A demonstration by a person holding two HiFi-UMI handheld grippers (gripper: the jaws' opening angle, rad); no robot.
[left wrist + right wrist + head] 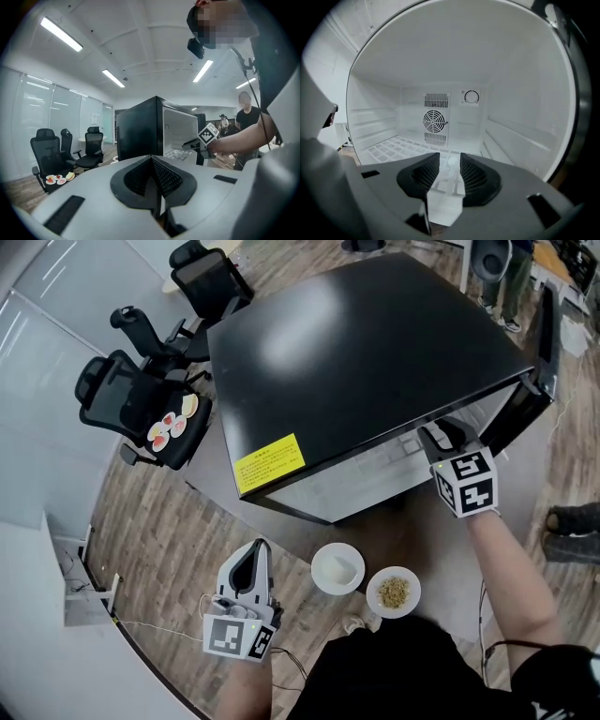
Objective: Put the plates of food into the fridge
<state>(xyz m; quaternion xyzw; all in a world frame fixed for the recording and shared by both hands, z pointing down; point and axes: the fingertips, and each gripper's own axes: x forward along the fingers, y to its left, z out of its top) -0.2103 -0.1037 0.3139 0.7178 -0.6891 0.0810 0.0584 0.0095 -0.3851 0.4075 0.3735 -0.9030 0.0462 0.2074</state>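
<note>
Jaws of my right gripper (450,161) stand apart with nothing between them, and they point straight into the open fridge (356,362). Ahead of them I see its white shelf (393,147) and the round fan (435,121) on the back wall. From the head view, this gripper sits at the right side of the fridge mouth, near the open door (542,362). My left gripper (152,161) is closed and empty, held low and to the left, apart from the fridge.

Two plates of food sit on the wooden floor (169,549) in front of the fridge, just beside each other: a plate of white food (337,568) and a plate of grains (394,592). A third plate (173,427) with fruit slices rests on the seat of an office chair (117,395) left of the fridge.
</note>
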